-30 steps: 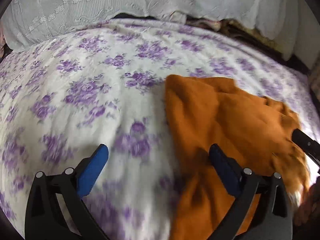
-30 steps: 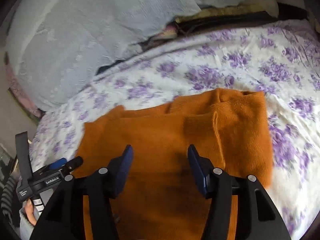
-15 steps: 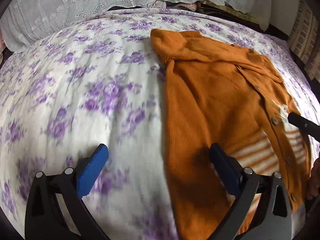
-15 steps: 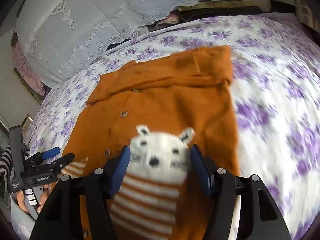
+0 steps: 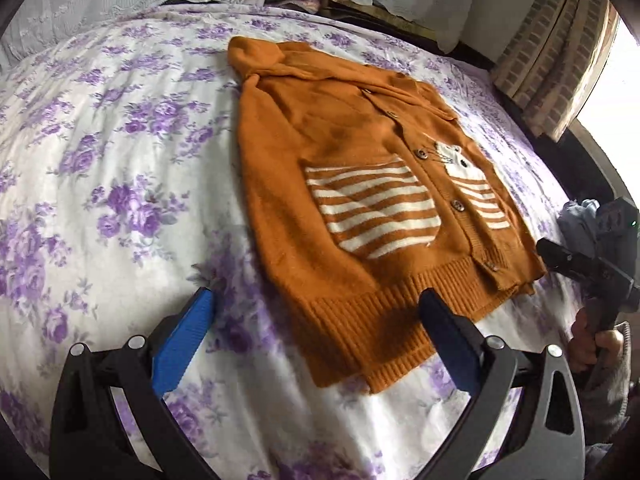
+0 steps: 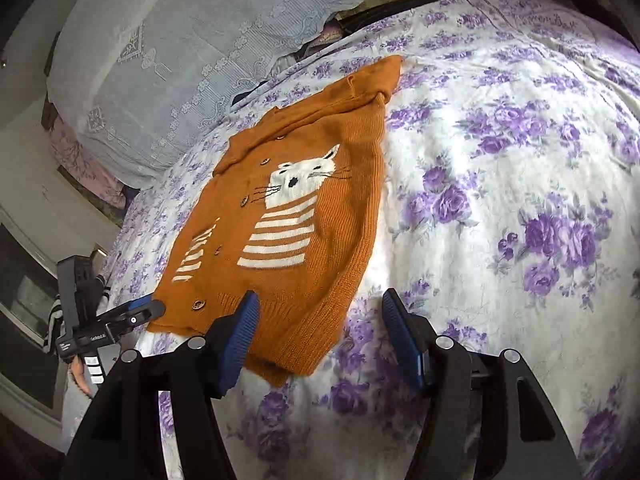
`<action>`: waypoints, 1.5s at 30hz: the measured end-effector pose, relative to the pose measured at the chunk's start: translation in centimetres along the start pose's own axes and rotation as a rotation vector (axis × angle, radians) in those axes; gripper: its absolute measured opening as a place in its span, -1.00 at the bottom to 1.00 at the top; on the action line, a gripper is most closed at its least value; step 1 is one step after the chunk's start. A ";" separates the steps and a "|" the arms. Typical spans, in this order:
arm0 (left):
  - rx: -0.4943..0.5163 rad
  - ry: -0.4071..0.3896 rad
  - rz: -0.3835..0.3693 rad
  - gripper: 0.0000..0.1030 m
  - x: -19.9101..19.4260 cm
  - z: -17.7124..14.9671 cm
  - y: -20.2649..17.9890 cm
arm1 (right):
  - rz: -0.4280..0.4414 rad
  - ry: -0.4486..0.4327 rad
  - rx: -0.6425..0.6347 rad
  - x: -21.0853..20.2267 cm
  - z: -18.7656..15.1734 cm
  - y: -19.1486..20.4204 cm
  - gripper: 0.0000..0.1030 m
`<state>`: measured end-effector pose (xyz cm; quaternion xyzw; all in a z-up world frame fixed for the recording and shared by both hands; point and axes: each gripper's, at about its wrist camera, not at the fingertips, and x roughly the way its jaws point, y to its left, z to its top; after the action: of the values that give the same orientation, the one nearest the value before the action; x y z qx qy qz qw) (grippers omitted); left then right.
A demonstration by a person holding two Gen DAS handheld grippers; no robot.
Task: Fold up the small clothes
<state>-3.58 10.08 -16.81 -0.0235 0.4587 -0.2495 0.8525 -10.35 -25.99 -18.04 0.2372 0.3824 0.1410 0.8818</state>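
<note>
Purple-flowered bedding covers the bed (image 5: pixel 120 160), and both tools hang above it. From the left wrist view, the left gripper (image 5: pixel 316 340) has its jaws spread wide with nothing between them: the blue-padded left finger is over bare sheet, and the dark right finger is over the ribbed hem of the orange cardigan (image 5: pixel 340 184). From the right wrist view, the right gripper (image 6: pixel 320 336) is likewise wide apart and holds nothing; its left finger is over the hem's lower corner, its right finger over the flowered sheet just beside the garment.

The cardigan lies flat on the bed, front side up and buttoned, hem toward the cameras and neckline toward the headboard end. A white cat with orange-and-white stripes (image 6: pixel 296 208) is knitted on the front, beside a row of brown buttons. One sleeve is folded across the top by the collar.

Beyond the cardigan, a white lace cloth (image 6: pixel 180 60) drapes over bedding at the far end of the bed. A patterned curtain (image 5: pixel 560 60) hangs at the right edge of the left wrist view.
</note>
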 end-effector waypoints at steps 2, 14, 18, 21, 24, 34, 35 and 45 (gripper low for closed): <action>-0.020 0.006 -0.041 0.91 0.4 0.7 0.3 | 0.003 0.014 -0.007 0.6 0.2 0.4 0.26; -0.122 0.039 -0.264 0.65 1.3 3.0 2.1 | 0.120 0.063 0.017 2.5 1.7 0.8 -0.02; -0.100 0.054 -0.322 0.40 0.8 1.3 1.4 | 0.159 0.080 0.023 2.3 1.1 0.6 -0.07; -0.117 0.051 -0.334 0.27 1.2 2.1 1.6 | 0.178 0.095 0.037 3.3 1.7 0.6 -0.10; -0.170 0.054 -0.352 0.09 2.5 3.3 2.9 | 0.187 0.102 0.045 4.0 2.3 0.8 -0.27; -0.110 0.083 -0.354 -0.53 2.1 1.3 1.4 | 0.221 0.140 0.079 4.1 1.3 0.1 -0.81; -0.126 0.086 -0.365 -0.53 2.4 1.5 1.6 | 0.218 0.139 0.076 4.1 1.3 0.2 -0.80; -0.090 -0.012 -0.314 -0.88 0.0 2.8 1.1 | 0.210 0.050 0.027 1.8 2.6 1.5 -0.88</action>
<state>-0.93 10.57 -15.46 -0.1346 0.4550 -0.3588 0.8038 -7.32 -24.75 -16.73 0.2843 0.3790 0.2331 0.8492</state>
